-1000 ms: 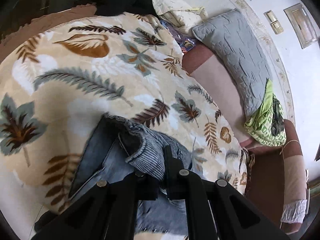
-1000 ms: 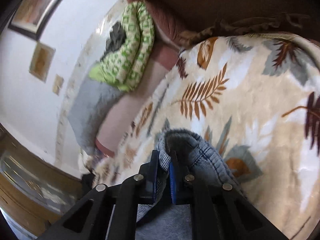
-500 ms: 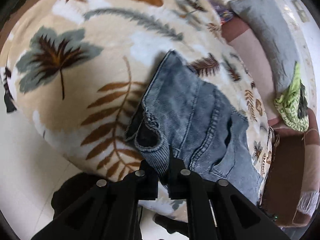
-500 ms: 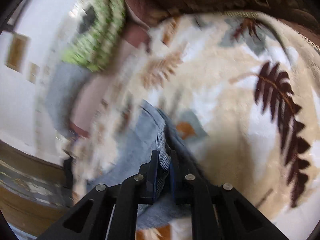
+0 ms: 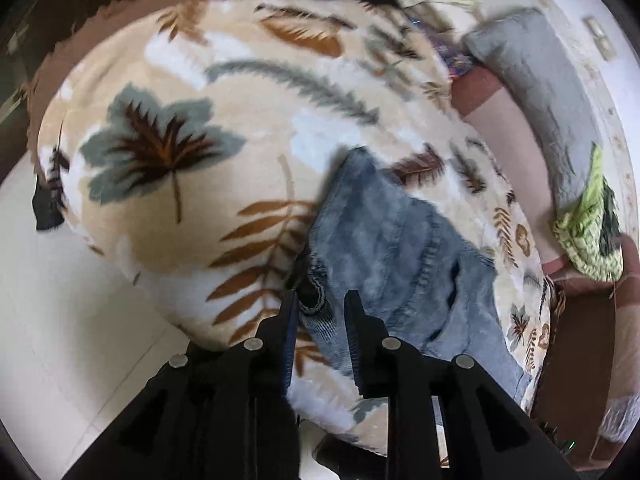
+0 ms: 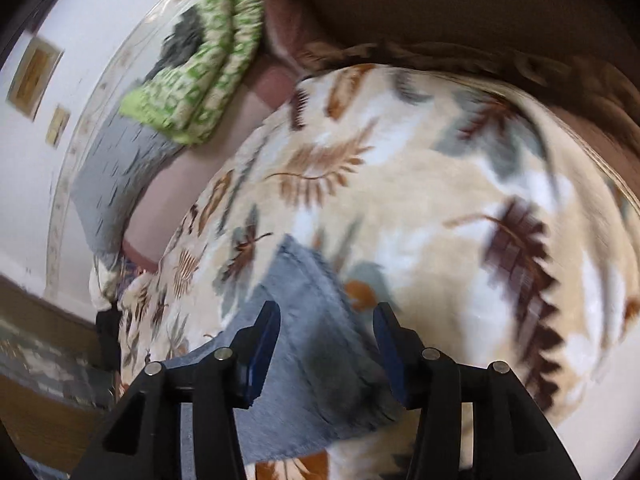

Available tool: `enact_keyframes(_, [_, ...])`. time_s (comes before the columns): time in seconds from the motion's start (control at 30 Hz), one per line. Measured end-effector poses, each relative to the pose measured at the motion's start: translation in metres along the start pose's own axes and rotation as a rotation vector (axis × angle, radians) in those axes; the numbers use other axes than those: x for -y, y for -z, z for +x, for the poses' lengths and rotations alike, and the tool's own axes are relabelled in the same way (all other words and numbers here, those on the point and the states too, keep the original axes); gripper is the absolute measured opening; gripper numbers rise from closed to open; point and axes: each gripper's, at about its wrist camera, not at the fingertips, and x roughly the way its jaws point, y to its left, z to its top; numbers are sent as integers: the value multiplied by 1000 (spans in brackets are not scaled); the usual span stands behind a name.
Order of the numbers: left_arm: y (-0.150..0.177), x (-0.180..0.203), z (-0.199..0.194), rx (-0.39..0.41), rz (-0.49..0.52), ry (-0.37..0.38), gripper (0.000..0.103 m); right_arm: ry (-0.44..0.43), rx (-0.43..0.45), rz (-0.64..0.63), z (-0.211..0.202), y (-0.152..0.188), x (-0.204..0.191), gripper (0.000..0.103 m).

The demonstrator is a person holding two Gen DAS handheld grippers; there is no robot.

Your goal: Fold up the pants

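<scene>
Nearest the blanket's [image 5: 256, 128] front edge, the left gripper [image 5: 320, 304] has just been opening, jaws apart around a ribbed hem of the jeans [image 5: 400, 248] without pressing. Over the jeans' other end [image 6: 304, 320], the right gripper [image 6: 326, 320] has also just opened wide, empty. One folded pair lies on the blanket; bare blanket surrounds it. Beyond: one grey pillow [image 5: 536, 80], one green bundle [image 5: 588, 224].

The blue jean pants [image 5: 404, 256] lie folded and flat on the leafy blanket [image 5: 168, 208], near its close edge. A cuff with an open hole sticks out in front.
</scene>
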Motion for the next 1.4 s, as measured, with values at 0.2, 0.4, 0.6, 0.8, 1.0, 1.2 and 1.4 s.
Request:
enact_keyframes(0.2, [12, 45, -10, 61, 127, 50, 41, 26, 19, -86, 56, -10, -41, 52])
enact_keyframes(0.4, [38, 97, 27, 30, 293, -5, 54, 75, -100, -165, 92, 16, -63, 50])
enact_keyframes(0.6, [78, 135, 89, -29, 556, -169, 61, 259, -185, -337, 85, 53, -57, 40])
enact_keyframes(0.8, [72, 126, 102, 41, 567, -199, 70, 215, -250, -445, 70, 65, -89, 42])
enact_keyframes(1.0, [81, 124, 97, 161, 613, -116, 74, -206, -341, -631, 96, 97, -201, 42])
enact_keyframes(1.2, [91, 119, 91, 219, 639, -20, 84, -297, -405, -762, 155, 121, -279, 42])
enact_keyframes(1.4, [96, 134, 93, 258, 712, 18, 84, -270, -563, -790, 220, 124, -292, 42])
